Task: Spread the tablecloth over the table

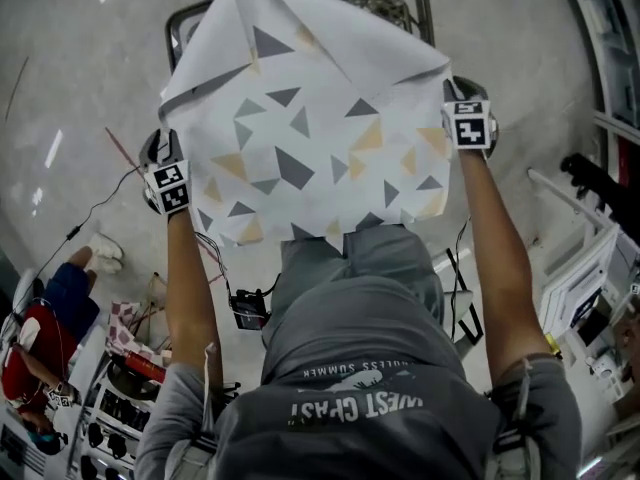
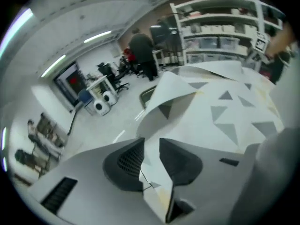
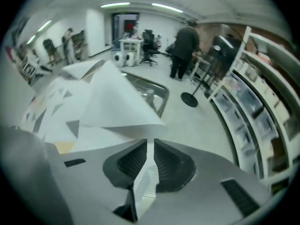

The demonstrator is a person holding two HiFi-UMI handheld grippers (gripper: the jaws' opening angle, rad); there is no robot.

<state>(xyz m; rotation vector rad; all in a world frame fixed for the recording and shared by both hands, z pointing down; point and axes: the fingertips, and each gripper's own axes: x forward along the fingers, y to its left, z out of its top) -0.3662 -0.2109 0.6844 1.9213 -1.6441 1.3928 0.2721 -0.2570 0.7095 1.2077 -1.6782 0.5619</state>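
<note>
Left tongs (image 2: 150,144) slightly apart, pinching tablecloth (image 1: 320,138) | right tongs (image 3: 149,146) narrower, pinching tablecloth

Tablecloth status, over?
Left gripper and right gripper both clamped on near edge. Tablecloth held up over table, far end folded back, not spread. Table mostly hidden; no obstruction visible.

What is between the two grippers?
The tablecloth, pinched by the left gripper and the right gripper, hangs spread between them; the head view shows it.
</note>
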